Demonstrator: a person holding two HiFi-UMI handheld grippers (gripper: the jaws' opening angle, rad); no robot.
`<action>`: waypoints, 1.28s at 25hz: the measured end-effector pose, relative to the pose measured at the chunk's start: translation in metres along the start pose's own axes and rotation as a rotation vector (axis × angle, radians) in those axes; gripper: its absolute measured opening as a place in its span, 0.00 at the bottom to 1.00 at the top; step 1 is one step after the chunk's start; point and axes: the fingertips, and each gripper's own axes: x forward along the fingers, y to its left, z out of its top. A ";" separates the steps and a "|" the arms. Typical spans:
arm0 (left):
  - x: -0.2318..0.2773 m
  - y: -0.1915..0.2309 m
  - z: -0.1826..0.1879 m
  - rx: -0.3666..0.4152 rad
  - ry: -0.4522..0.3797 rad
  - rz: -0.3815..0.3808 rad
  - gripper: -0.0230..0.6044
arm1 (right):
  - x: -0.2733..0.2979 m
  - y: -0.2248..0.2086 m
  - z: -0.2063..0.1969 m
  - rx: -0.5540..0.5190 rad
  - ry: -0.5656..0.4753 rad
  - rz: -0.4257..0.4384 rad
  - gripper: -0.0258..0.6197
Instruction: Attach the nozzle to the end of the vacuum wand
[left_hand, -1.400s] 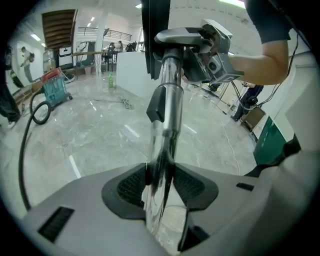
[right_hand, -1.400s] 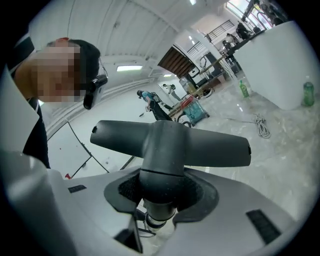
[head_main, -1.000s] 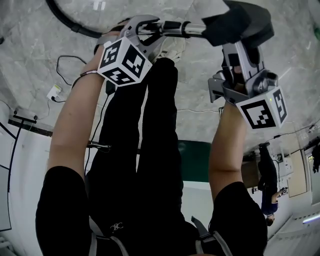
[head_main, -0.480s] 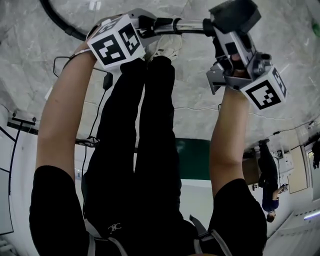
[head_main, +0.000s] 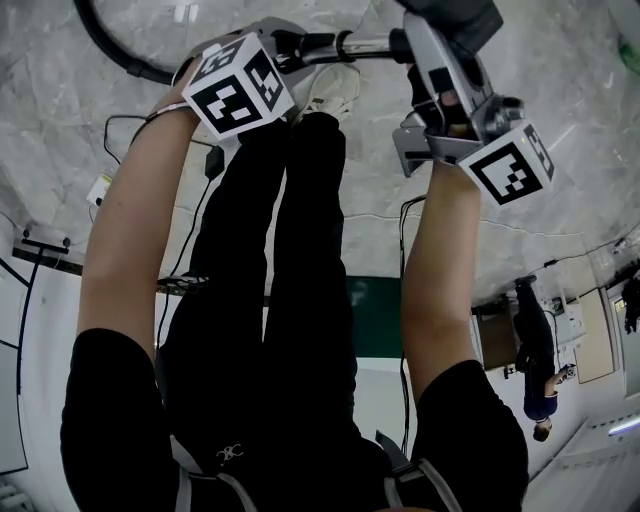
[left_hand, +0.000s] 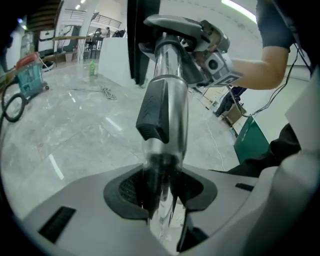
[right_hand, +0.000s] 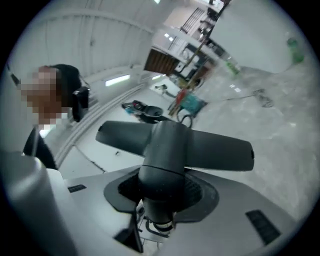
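Observation:
A chrome vacuum wand (head_main: 345, 45) runs level between my two grippers above the floor. My left gripper (head_main: 290, 43) is shut on the wand's left part. In the left gripper view the wand (left_hand: 167, 125) rises from the left gripper (left_hand: 160, 197) and carries a dark clip (left_hand: 154, 112). My right gripper (head_main: 440, 62) is shut on the neck of the dark nozzle (head_main: 455, 18), half cut off by the top edge. The wand's end meets the nozzle's neck (left_hand: 172, 30); I cannot tell how deep it sits. The T-shaped nozzle (right_hand: 175, 142) stands up from the right gripper (right_hand: 160, 202).
A black hose (head_main: 110, 48) curves over the marble floor at top left. A thin cable with a plug (head_main: 105, 185) lies left of my legs, a white shoe (head_main: 335, 90) under the wand. A green panel (head_main: 380, 315) and a distant person (head_main: 535, 360) are at right.
Both grippers have shifted toward the top of the head view, and the nozzle now runs partly off the top edge. The left gripper's cube has turned. Wand and nozzle stay gripped.

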 end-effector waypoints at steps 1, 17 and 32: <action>-0.002 0.000 0.001 -0.001 0.003 -0.004 0.28 | 0.002 0.005 0.001 -0.026 0.018 0.088 0.30; 0.000 0.009 0.008 -0.037 0.014 0.003 0.28 | 0.012 -0.010 0.007 0.024 -0.029 -0.202 0.30; 0.009 0.004 -0.003 -0.080 0.011 0.007 0.28 | 0.016 -0.033 -0.022 0.128 0.030 -0.519 0.30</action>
